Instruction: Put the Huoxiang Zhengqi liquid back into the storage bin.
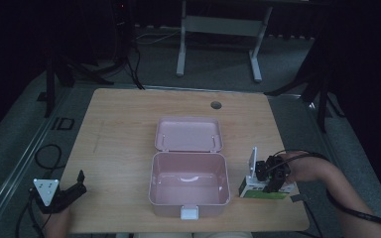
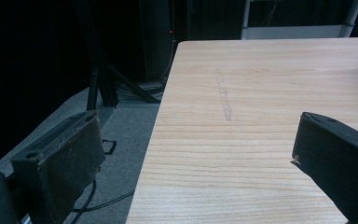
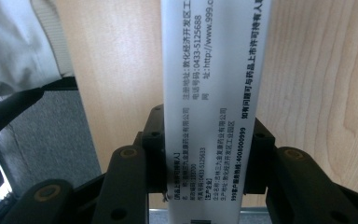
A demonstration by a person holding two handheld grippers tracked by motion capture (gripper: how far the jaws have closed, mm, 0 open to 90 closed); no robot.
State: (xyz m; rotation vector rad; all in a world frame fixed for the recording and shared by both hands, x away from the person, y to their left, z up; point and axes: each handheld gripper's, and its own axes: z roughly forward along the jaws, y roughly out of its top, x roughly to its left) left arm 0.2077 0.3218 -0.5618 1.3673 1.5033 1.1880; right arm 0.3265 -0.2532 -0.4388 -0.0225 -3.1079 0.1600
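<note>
1. Right gripper (image 1: 272, 174) pinches a white-and-green medicine box (image 1: 263, 191) between its jaws, at the counter (image 1: 124, 134) near edge.
2. In the right gripper view the box's white printed face (image 3: 214, 107) runs straight out from the jaws.
3. Open pink case (image 1: 189, 184) lies just beside that gripper, lid flipped back.
4. Left gripper (image 1: 72, 191) jaws spread, nothing between them, well apart from the case.
</note>
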